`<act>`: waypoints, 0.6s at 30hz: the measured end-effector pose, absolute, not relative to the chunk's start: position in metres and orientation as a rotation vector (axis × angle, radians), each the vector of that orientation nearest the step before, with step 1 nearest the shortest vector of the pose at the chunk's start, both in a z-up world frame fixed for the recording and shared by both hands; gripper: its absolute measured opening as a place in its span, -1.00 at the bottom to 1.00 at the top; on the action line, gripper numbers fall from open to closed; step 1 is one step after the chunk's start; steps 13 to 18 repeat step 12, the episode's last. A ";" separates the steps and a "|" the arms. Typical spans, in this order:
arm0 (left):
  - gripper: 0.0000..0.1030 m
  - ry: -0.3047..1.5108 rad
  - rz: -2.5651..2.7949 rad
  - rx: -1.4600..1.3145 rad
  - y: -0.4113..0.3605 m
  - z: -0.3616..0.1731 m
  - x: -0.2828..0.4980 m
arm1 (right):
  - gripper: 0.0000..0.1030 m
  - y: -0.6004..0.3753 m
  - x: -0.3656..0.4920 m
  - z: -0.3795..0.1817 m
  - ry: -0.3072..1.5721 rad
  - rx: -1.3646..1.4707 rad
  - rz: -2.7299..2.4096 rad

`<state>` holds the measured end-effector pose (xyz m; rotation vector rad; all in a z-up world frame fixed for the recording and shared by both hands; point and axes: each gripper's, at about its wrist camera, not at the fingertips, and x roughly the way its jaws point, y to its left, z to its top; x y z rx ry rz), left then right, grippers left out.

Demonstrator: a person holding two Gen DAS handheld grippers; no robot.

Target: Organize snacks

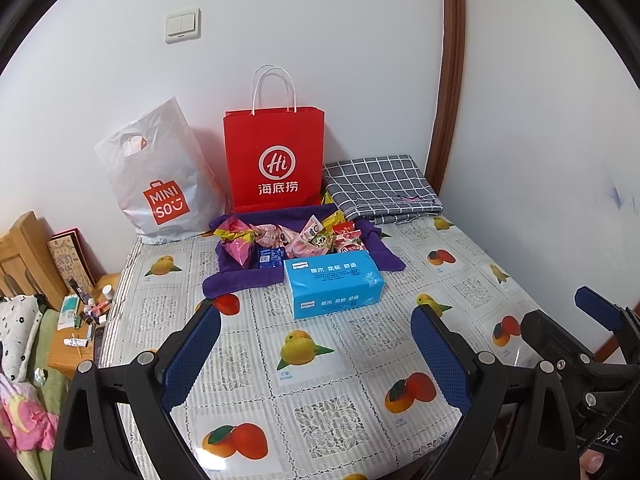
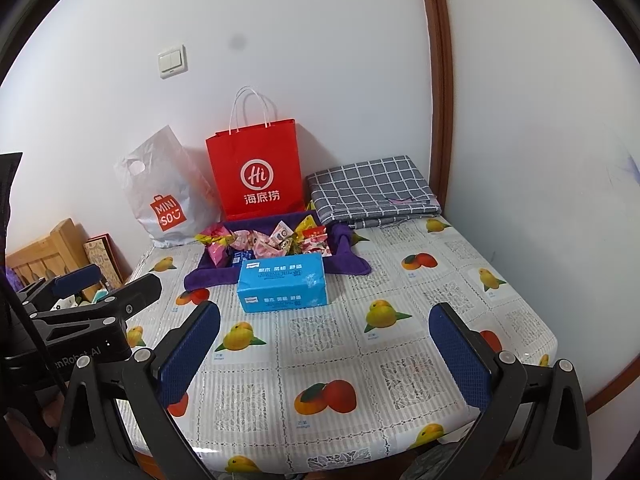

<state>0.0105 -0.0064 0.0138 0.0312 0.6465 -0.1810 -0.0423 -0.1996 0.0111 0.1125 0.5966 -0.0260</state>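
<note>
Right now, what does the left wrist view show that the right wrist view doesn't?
Only the left wrist view shows the cluttered bedside stand and patterned bedding. Only the right wrist view shows the table's near right corner. Both share the blue tissue box, snacks on the purple cloth, red paper bag, white plastic bag, and both open, empty grippers: left gripper, right gripper.

The left black two-finger gripper with blue textured pads (image 1: 316, 354) hangs with its fingers (image 1: 192, 360) spread wide apart, holding nothing. The right black two-finger gripper with blue pads (image 2: 324, 354) sits just beside it, fingers (image 2: 460, 360) equally wide apart and empty.
</note>
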 end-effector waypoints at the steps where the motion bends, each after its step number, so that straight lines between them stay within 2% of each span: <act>1: 0.87 0.647 -0.181 0.031 -0.006 0.014 0.011 | 0.99 -0.200 -0.042 0.011 0.597 0.112 -0.026; 18: 0.87 0.653 -0.187 0.035 -0.008 0.010 0.014 | 0.99 -0.200 -0.044 0.012 0.583 0.114 -0.016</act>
